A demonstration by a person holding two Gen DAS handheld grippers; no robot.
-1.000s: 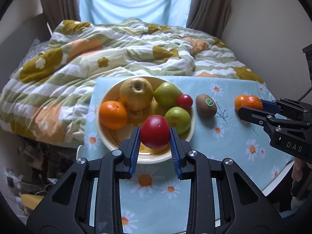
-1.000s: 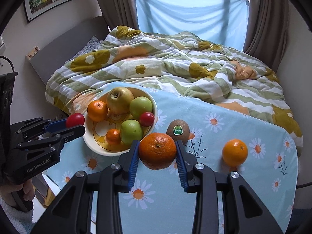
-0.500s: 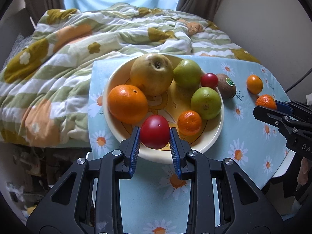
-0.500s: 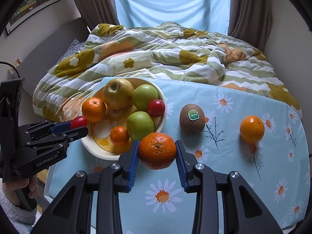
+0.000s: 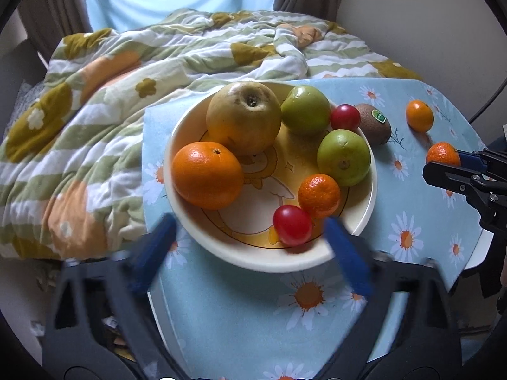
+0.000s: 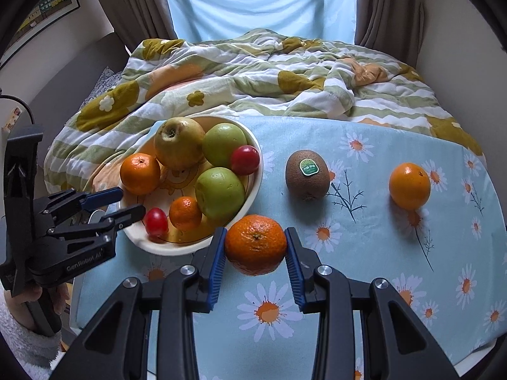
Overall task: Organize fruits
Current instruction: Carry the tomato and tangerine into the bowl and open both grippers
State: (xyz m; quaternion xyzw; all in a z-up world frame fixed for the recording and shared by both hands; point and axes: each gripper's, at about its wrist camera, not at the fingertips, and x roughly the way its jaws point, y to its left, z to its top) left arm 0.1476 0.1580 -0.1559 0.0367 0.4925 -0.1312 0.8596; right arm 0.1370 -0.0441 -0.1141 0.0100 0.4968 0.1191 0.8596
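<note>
A round surface [image 6: 396, 285] under a light-blue daisy-print cloth [image 6: 364, 145] stands against a bed. A cream bowl [image 6: 253, 190] of fruit sits at the cloth's left part. To the bowl's right, a kiwi [image 6: 306, 174] with a green sticker lies directly on the cloth, and an orange [image 6: 409, 185] lies well apart, further right. A striped floral quilt [image 6: 253, 72] lies rumpled over the bed.

Left gripper [image 5: 250, 247] jaws motion-blurred
</note>
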